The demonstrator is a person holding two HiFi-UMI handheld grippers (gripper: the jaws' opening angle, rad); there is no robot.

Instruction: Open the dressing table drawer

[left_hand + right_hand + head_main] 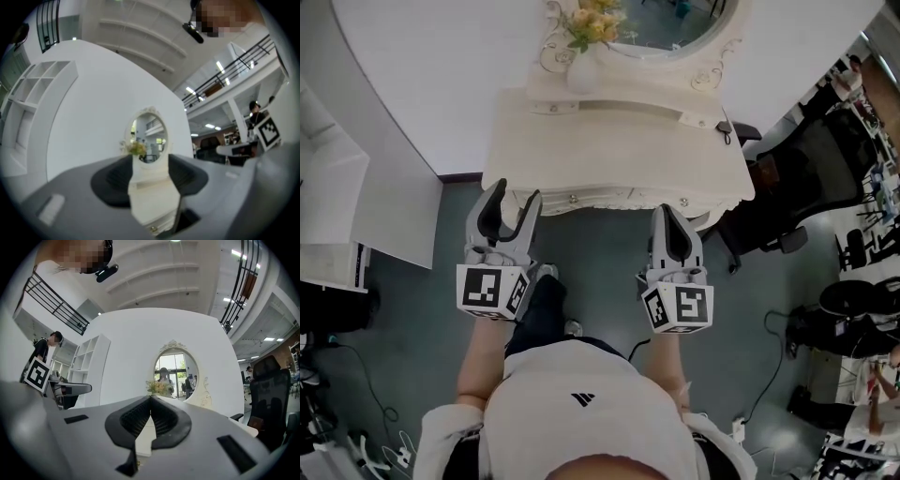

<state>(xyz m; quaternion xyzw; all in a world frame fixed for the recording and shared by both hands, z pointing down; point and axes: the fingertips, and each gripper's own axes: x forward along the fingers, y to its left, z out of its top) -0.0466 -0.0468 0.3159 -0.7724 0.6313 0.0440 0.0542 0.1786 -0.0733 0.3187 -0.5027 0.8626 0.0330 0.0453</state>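
Head view, looking steeply down: finds the dressing table (581, 141) straight ahead, with its drawer (623, 197) closed and flush under the tabletop edge. Shows two small knobs on the drawer front, a left knob (573, 199) and a right knob (683, 201). Puts the left gripper (515, 192) just short of the drawer near its left end, outboard of the left knob and touching nothing. Puts the right gripper (667, 212) just short of the drawer as well, slightly toward the drawer's middle from the right knob and apart from it.

Left gripper view: tongs of the left gripper (150, 159) spread, holding nothing, with only the drawer front seen through the gap. Right gripper view: tongs of the right gripper (151, 398) pressed together at the tips, pinching nothing.

Judged not yet begun. Would knock the right knob rather than take it unless spread first. Could slide off so small a knob if pinched shallowly or off-centre. Likely to skew and bind if drawn by one knob alone. Might rock the vase (581, 73), up behind the drawer, if yanked. May also run out of travel, with legs standing close in front of the drawer.
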